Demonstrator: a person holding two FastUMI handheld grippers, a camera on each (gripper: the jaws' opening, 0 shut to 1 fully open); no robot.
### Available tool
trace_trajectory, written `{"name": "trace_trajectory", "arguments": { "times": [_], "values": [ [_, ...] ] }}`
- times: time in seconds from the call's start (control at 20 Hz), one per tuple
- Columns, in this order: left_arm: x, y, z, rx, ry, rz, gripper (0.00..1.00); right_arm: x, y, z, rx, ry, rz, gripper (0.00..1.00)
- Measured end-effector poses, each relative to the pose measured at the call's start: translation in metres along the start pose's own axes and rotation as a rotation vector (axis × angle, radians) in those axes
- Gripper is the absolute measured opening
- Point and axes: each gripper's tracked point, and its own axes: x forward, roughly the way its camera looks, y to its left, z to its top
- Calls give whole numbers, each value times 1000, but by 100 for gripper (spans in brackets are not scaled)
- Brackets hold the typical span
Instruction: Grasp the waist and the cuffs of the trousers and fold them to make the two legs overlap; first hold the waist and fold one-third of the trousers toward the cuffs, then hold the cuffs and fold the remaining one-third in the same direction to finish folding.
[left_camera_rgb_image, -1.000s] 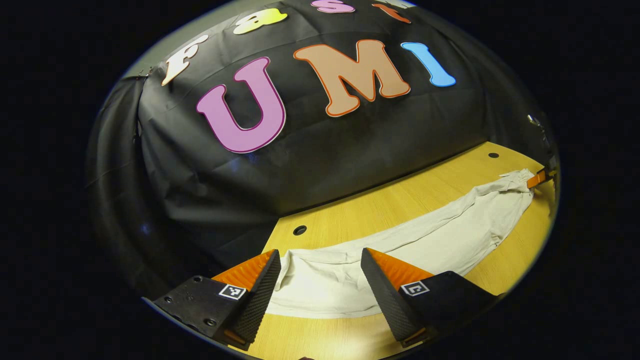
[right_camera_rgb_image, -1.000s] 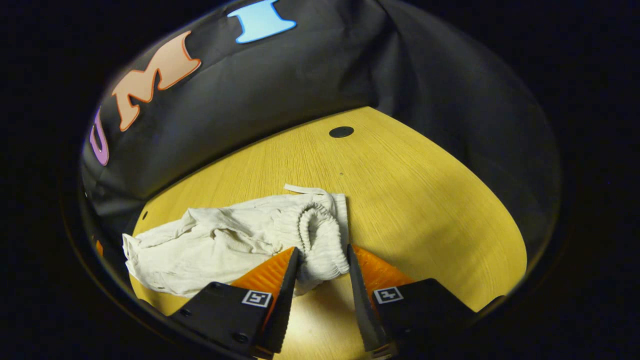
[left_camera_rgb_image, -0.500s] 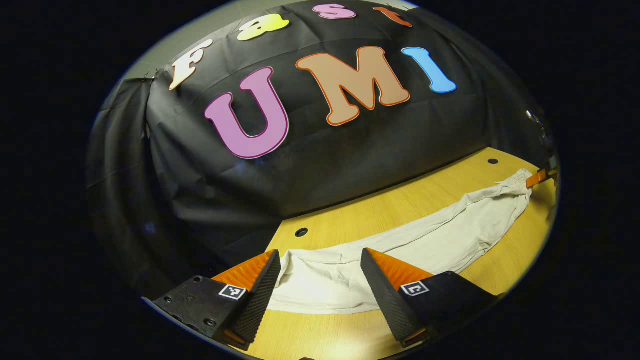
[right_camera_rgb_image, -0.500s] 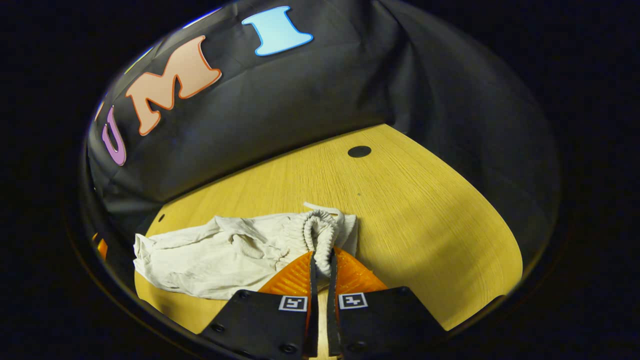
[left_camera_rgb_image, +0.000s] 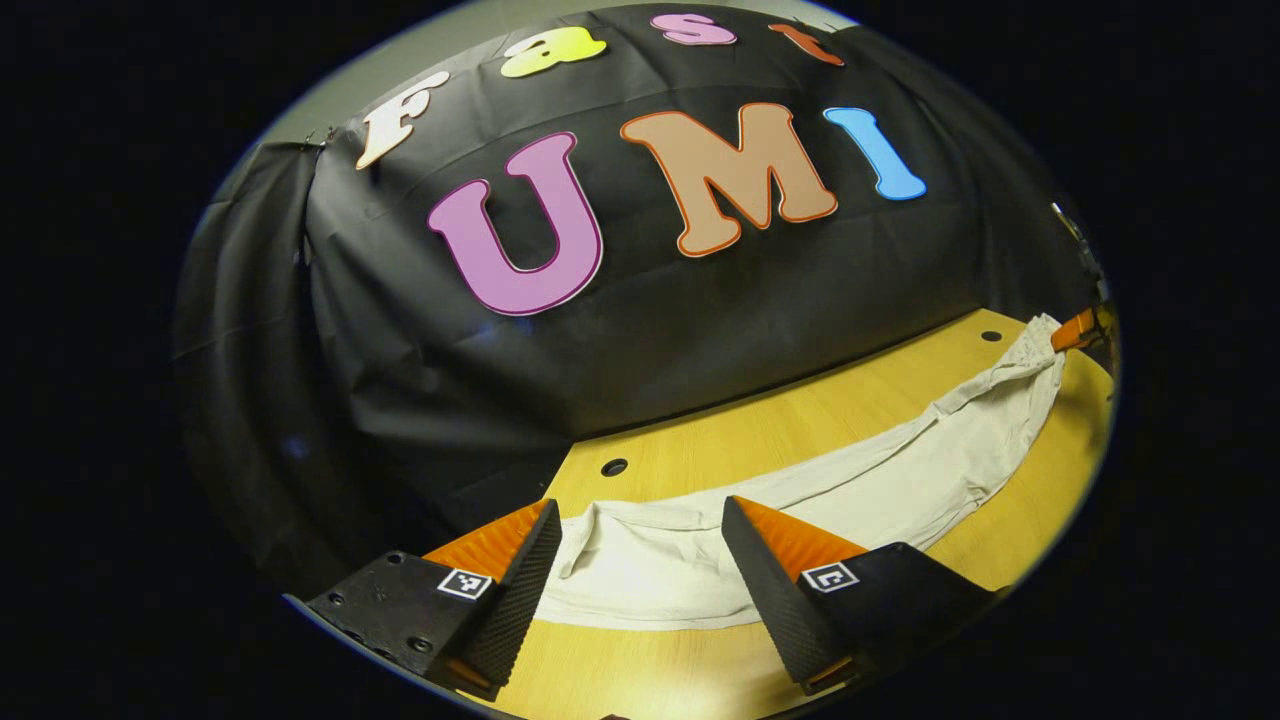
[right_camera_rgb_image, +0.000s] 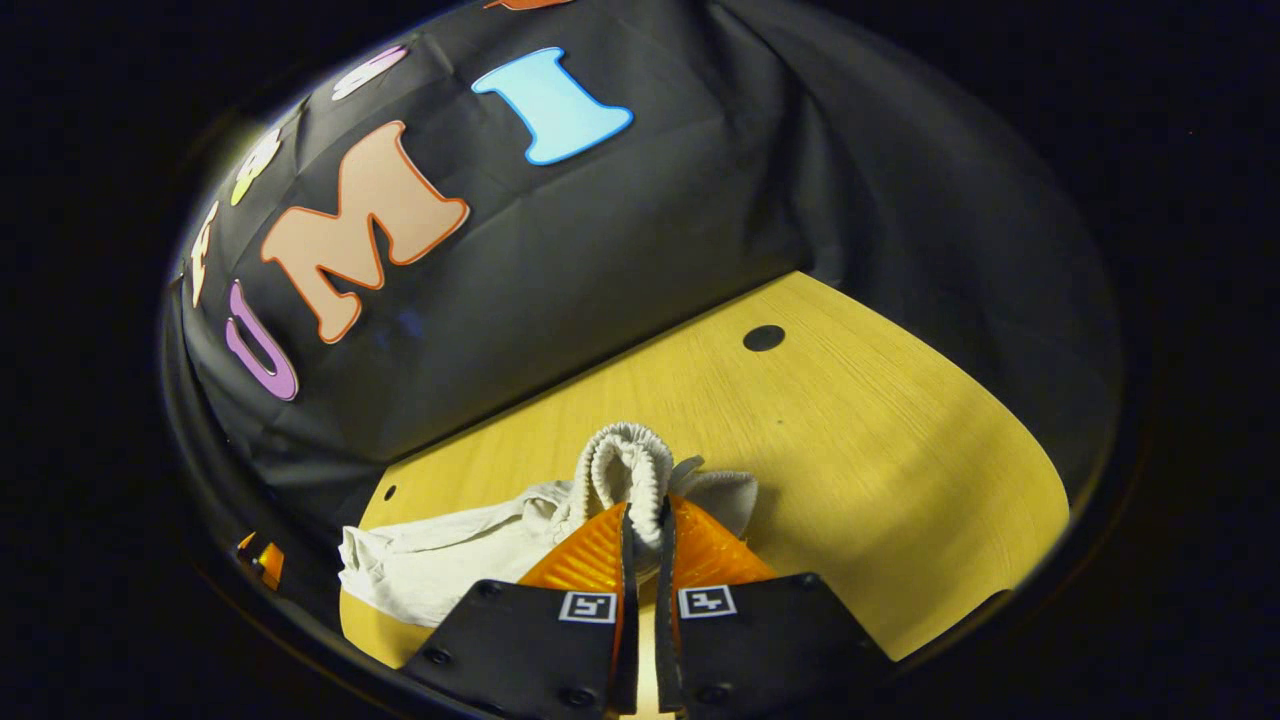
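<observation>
At the left end of the trousers (left_camera_rgb_image: 880, 490), the left hand-held gripper (left_camera_rgb_image: 640, 570) stands with its fingers wide apart, one on each side of the cuff end (left_camera_rgb_image: 640, 570), which lies flat on the surface (left_camera_rgb_image: 700, 440) between them without either finger touching it. From there the pale cloth runs in one long band away to the right, so the garment's long axis lies straight between the two hands. At its far end the right hand-held gripper (right_camera_rgb_image: 641, 545) is clamped on the gathered elastic waist (right_camera_rgb_image: 625, 465), both fingers pressing the bunched band, which looks raised a little off the wood. The cuffs are plainly the left hand's to take, and judging from this, closing on them is what the leg-over-leg fold now waits on. The surface is light yellow wood with small dark round holes (right_camera_rgb_image: 763, 338), backed by the black cloth wall (right_camera_rgb_image: 650, 220) of the booth.
</observation>
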Motion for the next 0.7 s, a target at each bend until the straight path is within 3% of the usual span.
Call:
{"name": "trace_trajectory", "arguments": {
  "times": [0.3,0.7],
  "values": [
    [7,33,-14,2,0,-11,96,-6,89,15,-52,-42,81,9],
    [3,76,-47,-45,40,20,96,4,191,-13,-125,-10,194,9]
  ]
}}
